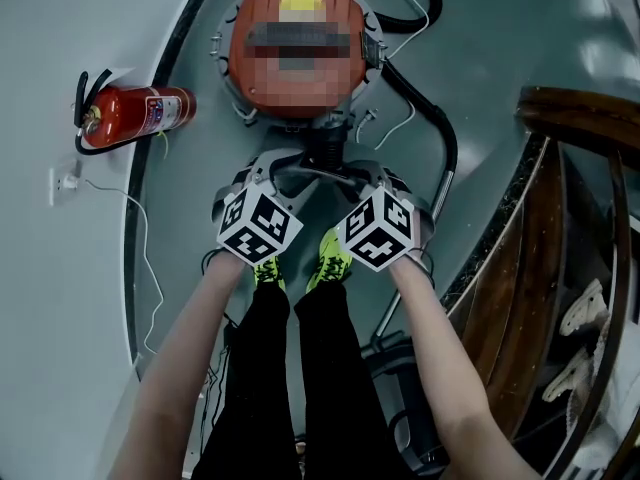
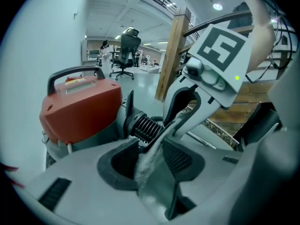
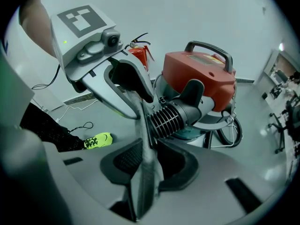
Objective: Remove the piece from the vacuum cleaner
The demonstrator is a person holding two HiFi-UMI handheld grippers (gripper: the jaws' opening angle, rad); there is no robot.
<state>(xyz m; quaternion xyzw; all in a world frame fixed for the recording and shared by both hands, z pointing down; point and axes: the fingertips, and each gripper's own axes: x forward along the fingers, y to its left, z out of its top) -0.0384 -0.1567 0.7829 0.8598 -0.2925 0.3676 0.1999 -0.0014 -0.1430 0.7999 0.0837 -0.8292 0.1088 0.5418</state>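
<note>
The orange vacuum cleaner stands on the floor ahead of me. Its black ribbed hose cuff points toward me. A grey curved tube piece leaves the cuff and runs across between both grippers. My left gripper is closed on its left end and my right gripper on its right end. In the left gripper view the grey piece lies between the jaws, with the cuff just beyond. The right gripper view shows the piece pinched between the pads, next to the cuff.
A red fire extinguisher lies to the left. The black hose loops right of the vacuum. A white cable trails on the floor at the left. Wooden stairs with a rail stand at the right. The person's neon shoes are under the grippers.
</note>
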